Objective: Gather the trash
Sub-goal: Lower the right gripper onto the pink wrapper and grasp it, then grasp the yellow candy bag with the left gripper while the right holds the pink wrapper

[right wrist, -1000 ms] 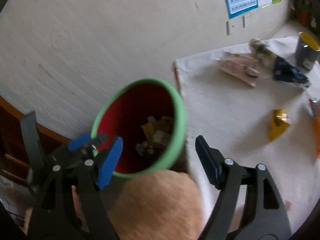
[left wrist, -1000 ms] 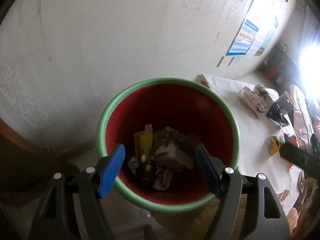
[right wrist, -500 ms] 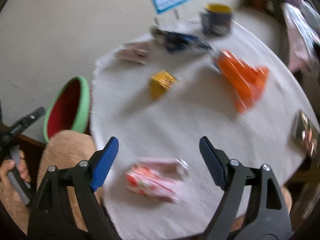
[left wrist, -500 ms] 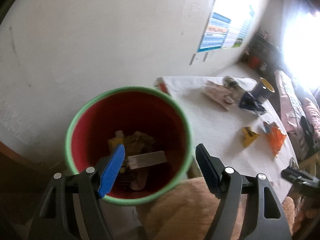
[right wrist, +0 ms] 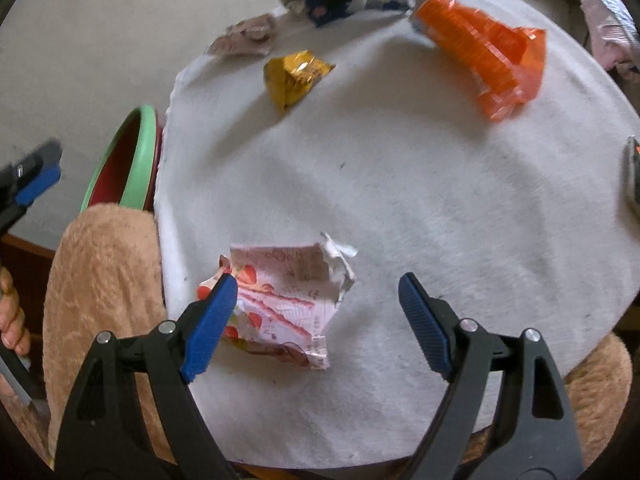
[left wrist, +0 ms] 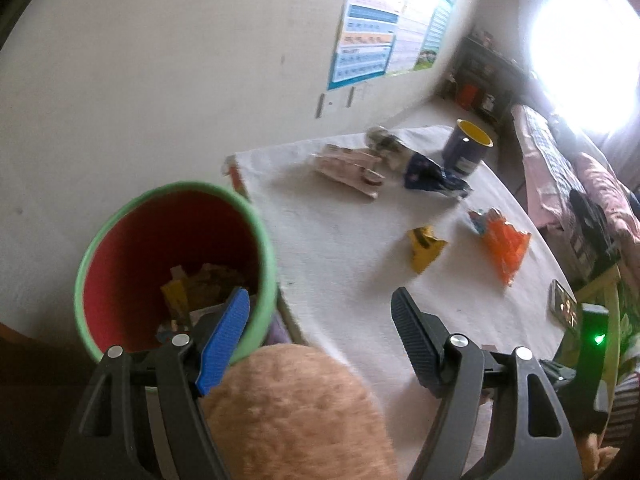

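Note:
A bin with a green rim and red inside stands at the table's left edge, with scraps at its bottom; its rim shows too as the bin. My left gripper hangs open above the gap between bin and table, nothing between its fingers. My right gripper is open over a torn pink strawberry wrapper near the table's front edge; the wrapper lies under the left finger, untouched. Farther back lie a yellow wrapper, an orange packet, a dark blue wrapper and a pale pink wrapper.
The round table wears a white cloth. A dark mug with yellow inside stands at the back. A phone-like slab lies at the right edge. A person's tan-clad legs sit at the near edge. The wall carries a poster.
The left view swung from straight over the bin toward the table. The right gripper left the bin, crossed to the table's front and came down over the strawberry wrapper, jaws a little wider.

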Motion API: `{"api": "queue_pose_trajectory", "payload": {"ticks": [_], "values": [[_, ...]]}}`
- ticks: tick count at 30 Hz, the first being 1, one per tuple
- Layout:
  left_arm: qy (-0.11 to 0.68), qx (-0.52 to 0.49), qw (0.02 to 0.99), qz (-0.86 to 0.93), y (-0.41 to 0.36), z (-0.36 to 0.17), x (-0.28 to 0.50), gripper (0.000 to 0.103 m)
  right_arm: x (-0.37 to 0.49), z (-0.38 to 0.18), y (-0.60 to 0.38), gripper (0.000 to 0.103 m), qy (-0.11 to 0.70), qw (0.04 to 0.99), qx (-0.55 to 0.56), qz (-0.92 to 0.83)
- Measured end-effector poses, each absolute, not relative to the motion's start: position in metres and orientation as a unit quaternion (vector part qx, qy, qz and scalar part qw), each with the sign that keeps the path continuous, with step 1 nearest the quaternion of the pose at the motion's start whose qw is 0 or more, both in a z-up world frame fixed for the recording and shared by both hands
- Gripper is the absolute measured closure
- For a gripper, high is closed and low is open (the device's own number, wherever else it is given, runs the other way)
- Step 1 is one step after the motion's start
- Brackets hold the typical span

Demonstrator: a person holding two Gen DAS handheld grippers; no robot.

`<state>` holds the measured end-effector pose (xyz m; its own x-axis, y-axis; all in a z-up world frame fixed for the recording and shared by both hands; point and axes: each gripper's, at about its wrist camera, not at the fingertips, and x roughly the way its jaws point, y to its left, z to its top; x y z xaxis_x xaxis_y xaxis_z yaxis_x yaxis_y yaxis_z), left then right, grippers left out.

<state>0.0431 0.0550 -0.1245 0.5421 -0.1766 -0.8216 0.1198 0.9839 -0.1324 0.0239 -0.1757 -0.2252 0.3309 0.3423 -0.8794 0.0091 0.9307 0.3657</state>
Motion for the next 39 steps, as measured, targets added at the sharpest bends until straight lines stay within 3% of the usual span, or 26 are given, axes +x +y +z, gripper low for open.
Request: {"api": "queue_pose_trajectory", "payload": {"ticks": [3, 5, 6, 8, 11, 18, 25, 29, 34, 39], "values": [[0.468, -0.020, 0.878, -0.095, 0.039, -0.123, 0.047, 0.033, 0.022, -0.227, -0.171, 0.023, 0.572, 0.797, 0.152, 0.121], [0.468, -0.012, 0.878, -0.104, 0.027, -0.123, 0.051, 0.033, 0.020, -0.225, -0.169, 0.054, 0.567, 0.795, 0.159, 0.142], [0.467, -0.006, 0.877, -0.109, 0.019, -0.125, 0.054, 0.033, 0.020, -0.224, -0.169, 0.062, 0.566, 0.794, 0.164, 0.149], [0.471, 0.003, 0.874, -0.116, 0.007, -0.129, 0.061, 0.033, 0.019, -0.223, -0.173, 0.075, 0.559, 0.794, 0.178, 0.160], [0.477, 0.005, 0.870, -0.129, -0.011, -0.134, 0.070, 0.033, 0.016, -0.218, -0.188, 0.082, 0.536, 0.801, 0.213, 0.159], [0.482, 0.022, 0.863, -0.149, -0.050, -0.151, 0.092, 0.033, 0.005, -0.207, -0.239, 0.083, 0.476, 0.838, 0.254, 0.076], [0.495, 0.041, 0.852, -0.163, -0.091, -0.173, 0.124, 0.034, 0.002, -0.220, -0.257, 0.082, 0.477, 0.826, 0.292, 0.072], [0.505, 0.058, 0.848, -0.149, -0.102, -0.189, 0.141, 0.035, 0.002, -0.224, -0.263, 0.068, 0.483, 0.816, 0.309, 0.073], [0.530, 0.044, 0.839, -0.120, -0.099, -0.211, 0.162, 0.038, 0.002, -0.228, -0.266, 0.062, 0.481, 0.812, 0.321, 0.075], [0.545, 0.040, 0.830, -0.107, -0.096, -0.224, 0.174, 0.049, 0.001, -0.231, -0.268, 0.062, 0.483, 0.809, 0.325, 0.079]]}}
